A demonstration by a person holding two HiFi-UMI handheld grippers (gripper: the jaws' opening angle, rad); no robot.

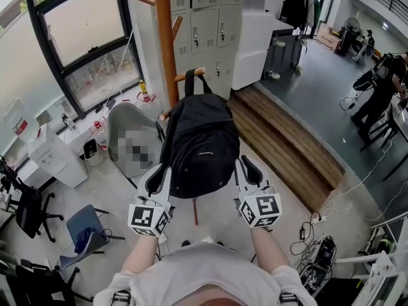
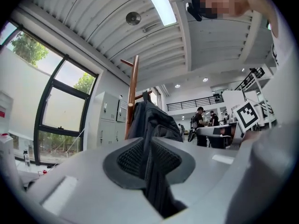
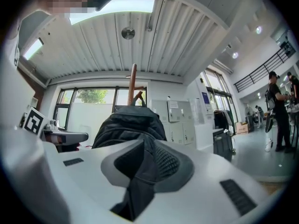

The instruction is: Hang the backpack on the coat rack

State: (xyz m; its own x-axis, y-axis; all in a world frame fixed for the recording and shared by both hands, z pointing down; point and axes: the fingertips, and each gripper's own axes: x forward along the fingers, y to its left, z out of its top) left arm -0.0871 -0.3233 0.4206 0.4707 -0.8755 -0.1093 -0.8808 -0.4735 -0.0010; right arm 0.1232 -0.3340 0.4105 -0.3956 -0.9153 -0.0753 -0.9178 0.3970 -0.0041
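You have the left hand-held gripper (image 1: 157,180) and right hand-held gripper (image 1: 249,170) each clamped on the backpack (image 1: 199,139) low down, and its top handle (image 1: 189,87) seems looped over a peg (image 1: 191,74) of the coat rack (image 1: 164,43), so probably only letting go remains.

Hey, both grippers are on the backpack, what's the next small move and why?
Probably ease the backpack down slightly: its loop seems to sit over the peg, while the left gripper and right gripper clamp its sides. That lets the peg take the weight before letting go.
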